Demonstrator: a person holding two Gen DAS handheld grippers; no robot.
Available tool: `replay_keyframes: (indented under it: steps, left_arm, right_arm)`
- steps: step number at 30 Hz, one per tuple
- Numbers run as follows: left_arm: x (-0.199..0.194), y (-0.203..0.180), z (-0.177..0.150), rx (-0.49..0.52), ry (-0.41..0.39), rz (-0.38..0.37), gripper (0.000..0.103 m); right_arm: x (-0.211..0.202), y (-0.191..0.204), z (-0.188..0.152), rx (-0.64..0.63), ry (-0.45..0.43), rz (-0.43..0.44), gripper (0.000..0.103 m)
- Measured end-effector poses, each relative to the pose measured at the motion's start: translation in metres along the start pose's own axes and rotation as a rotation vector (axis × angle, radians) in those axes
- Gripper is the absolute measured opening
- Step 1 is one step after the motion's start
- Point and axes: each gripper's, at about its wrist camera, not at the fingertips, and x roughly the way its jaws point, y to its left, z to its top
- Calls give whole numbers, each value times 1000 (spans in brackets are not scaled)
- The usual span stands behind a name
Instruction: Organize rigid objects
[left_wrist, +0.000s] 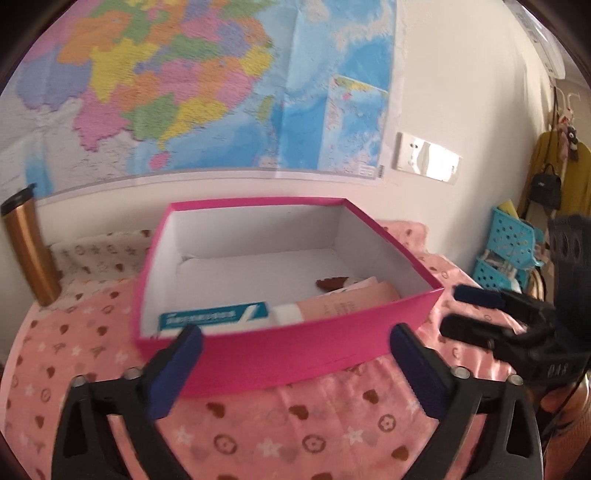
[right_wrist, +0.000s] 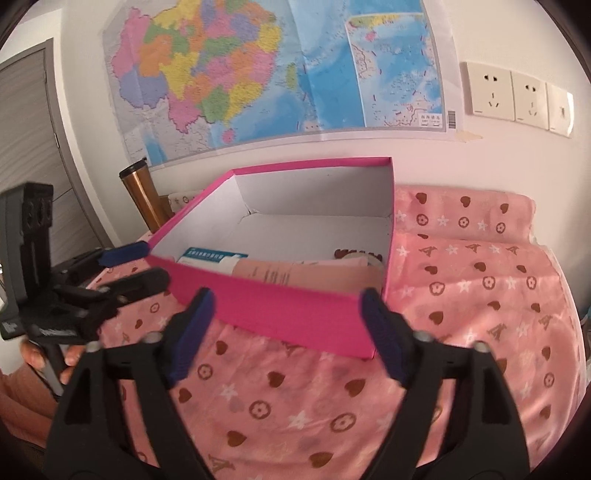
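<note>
Pink box (left_wrist: 280, 354): open-topped, white inside, resting on a pink patterned cloth (left_wrist: 295, 435) over the worktop.
Contents: a blue-and-white carton (left_wrist: 214, 315) and a peach tube (left_wrist: 332, 304) lie along the near wall (a brown item behind is unclear).
Left claw (left_wrist: 295, 373): wide open, empty, just before the box.
Right claw (right_wrist: 286, 334): wide open, empty, at the near corner.
Backdrop: wall map (right_wrist: 258, 74), copper tumbler (left_wrist: 31, 247).

A pink box (right_wrist: 295, 314) holding a pink tube (right_wrist: 295, 275) is framed by the right gripper's (right_wrist: 286, 332) spread, empty jaws
</note>
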Motion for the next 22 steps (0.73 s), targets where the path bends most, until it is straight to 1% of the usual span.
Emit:
replay_keyframes:
  steps: [2, 4, 7, 16, 22]
  left_arm:
    - [-5, 3, -7, -9, 1, 38, 103]
    - [-5, 6, -15, -26, 20, 71, 103]
    - [-6, 9, -26, -34, 49, 95, 103]
    - [-16, 12, -44, -62, 68, 145, 103]
    - [-17, 1, -53, -28, 80, 163, 103]
  right_arm:
    - [1, 8, -11, -11, 4, -26, 92]
    - [4, 14, -20, -12, 12, -50, 97]
    - [4, 24, -29, -28, 0, -82, 97]
    - [6, 43, -44, -35, 19, -73, 97]
    - [3, 46, -47, -34, 17, -73, 97]
